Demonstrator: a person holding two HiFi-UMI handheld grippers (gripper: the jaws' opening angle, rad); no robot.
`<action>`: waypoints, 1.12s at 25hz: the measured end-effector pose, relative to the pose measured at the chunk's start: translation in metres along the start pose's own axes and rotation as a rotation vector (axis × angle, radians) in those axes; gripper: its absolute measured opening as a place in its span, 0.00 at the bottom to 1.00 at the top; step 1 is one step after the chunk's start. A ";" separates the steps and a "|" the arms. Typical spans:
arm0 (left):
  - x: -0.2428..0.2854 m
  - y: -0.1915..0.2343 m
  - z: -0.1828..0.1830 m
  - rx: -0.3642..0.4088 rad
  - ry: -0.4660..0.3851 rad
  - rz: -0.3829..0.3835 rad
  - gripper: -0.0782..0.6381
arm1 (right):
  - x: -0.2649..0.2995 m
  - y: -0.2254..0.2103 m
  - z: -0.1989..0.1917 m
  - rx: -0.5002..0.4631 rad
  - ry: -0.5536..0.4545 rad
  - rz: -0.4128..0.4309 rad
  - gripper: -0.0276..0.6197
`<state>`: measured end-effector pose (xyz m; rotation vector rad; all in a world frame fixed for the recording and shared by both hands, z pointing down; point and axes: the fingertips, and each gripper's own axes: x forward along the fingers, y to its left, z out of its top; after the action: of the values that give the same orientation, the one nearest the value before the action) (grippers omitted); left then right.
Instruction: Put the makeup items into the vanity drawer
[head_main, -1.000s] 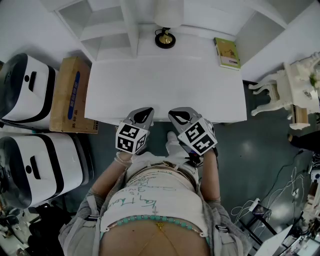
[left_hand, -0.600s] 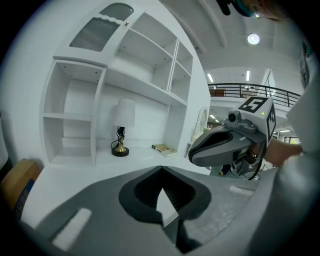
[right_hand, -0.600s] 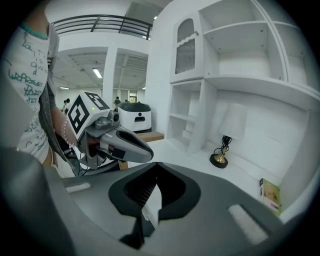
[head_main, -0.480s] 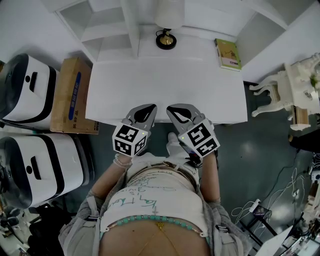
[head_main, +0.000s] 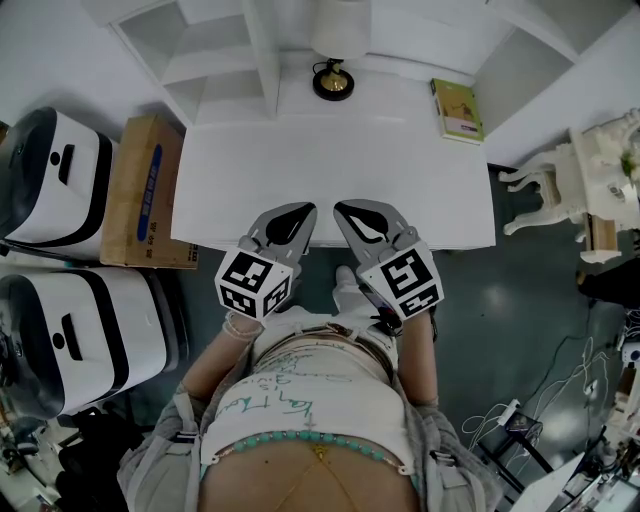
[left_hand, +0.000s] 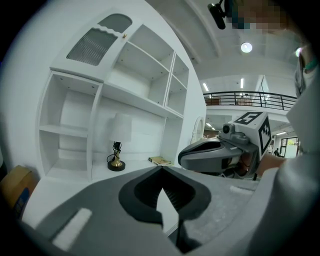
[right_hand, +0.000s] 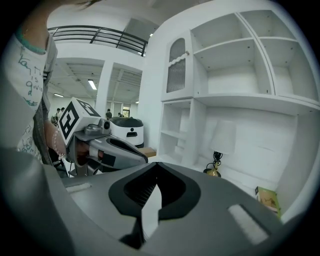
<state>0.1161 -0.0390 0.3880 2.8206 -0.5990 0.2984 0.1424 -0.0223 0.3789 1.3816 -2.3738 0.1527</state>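
I hold left gripper (head_main: 299, 209) and right gripper (head_main: 349, 207) side by side over the near edge of the bench (head_main: 330, 160). Both jaws pressed together, pinching nothing. Lamp (head_main: 333, 80) and book (head_main: 457, 108) far.

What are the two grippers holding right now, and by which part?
Nothing is held. The left gripper and the right gripper each have their jaws shut tip to tip, with nothing between them.

place: lab hall mock-up | cues: white vanity (head_main: 330, 170), mezzanine railing (left_hand: 250, 97), floor cables (head_main: 516, 410)
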 end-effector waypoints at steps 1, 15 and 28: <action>-0.001 -0.001 0.004 0.003 -0.009 -0.002 0.12 | -0.001 -0.001 0.003 0.001 -0.008 -0.003 0.09; -0.003 -0.002 0.033 0.014 -0.064 -0.018 0.12 | -0.004 -0.009 0.024 0.005 -0.060 -0.029 0.08; -0.005 -0.002 0.031 0.018 -0.053 -0.009 0.12 | -0.002 -0.005 0.022 0.010 -0.052 -0.011 0.08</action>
<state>0.1174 -0.0436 0.3574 2.8557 -0.5973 0.2294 0.1419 -0.0291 0.3576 1.4193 -2.4099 0.1273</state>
